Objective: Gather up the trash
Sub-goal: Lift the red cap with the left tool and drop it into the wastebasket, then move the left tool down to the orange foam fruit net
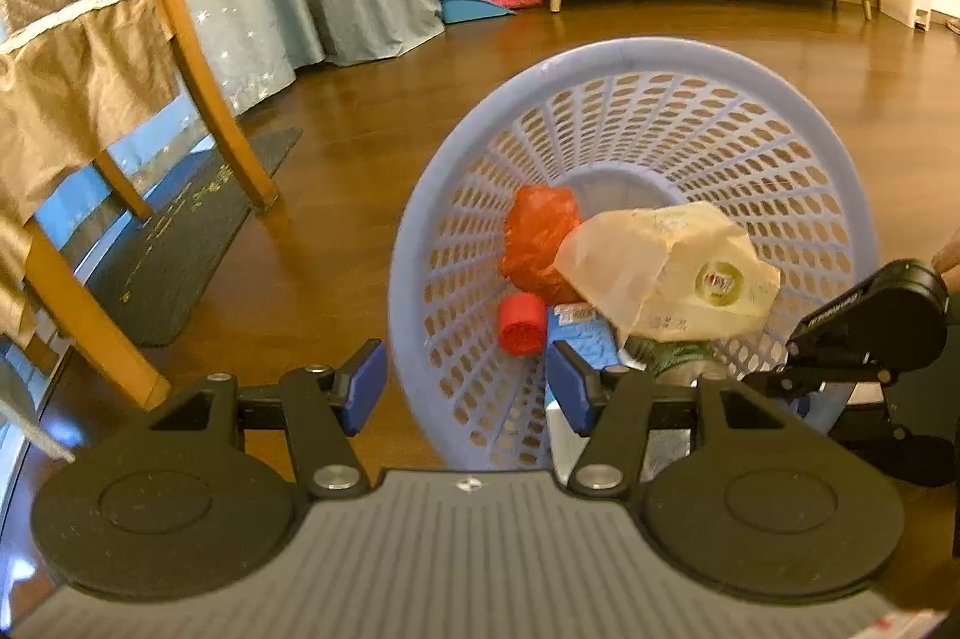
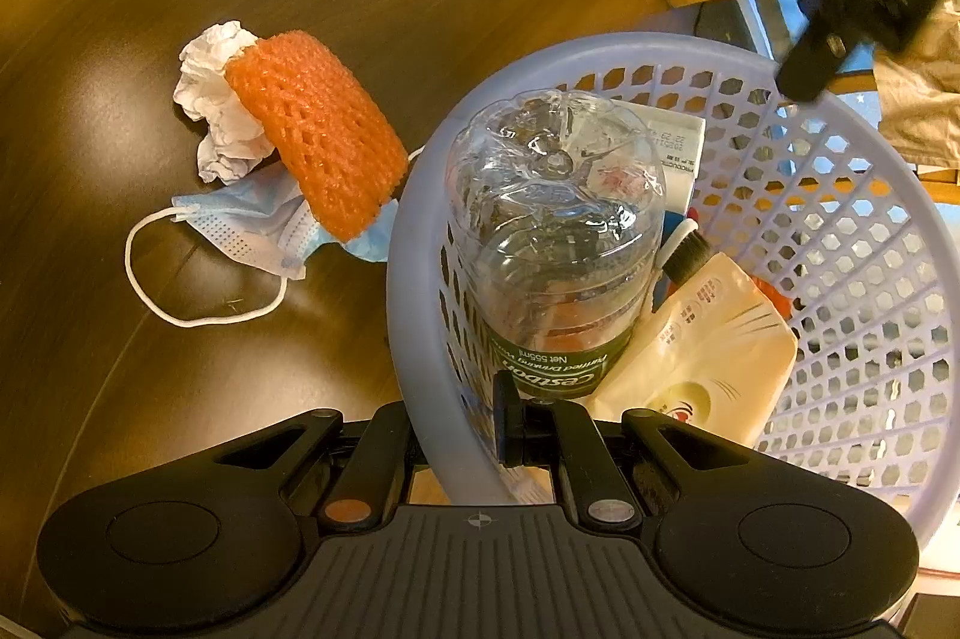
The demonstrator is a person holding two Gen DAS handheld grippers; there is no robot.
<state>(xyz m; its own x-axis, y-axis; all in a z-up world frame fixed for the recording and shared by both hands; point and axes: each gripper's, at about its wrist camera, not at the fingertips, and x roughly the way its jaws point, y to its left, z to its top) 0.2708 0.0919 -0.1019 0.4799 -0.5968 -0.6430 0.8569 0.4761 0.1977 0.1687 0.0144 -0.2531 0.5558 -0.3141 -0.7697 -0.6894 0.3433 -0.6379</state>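
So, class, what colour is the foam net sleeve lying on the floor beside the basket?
Orange. The foam net sleeve shows best in the right wrist view.

One basket (image 2: 414, 243); inside, one bottle (image 2: 552, 243), one pouch (image 2: 714, 357); on floor, one mask (image 2: 252, 225), one foam net (image 2: 318, 135), one tissue (image 2: 210, 99).

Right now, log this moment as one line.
left gripper open, empty | right gripper shut on basket rim | in basket: bottle, pouch | on floor: mask, foam net, tissue

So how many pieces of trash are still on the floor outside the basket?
3, clustered left of the lavender basket: crumpled white tissue, orange foam net, blue face mask. More may be hidden.
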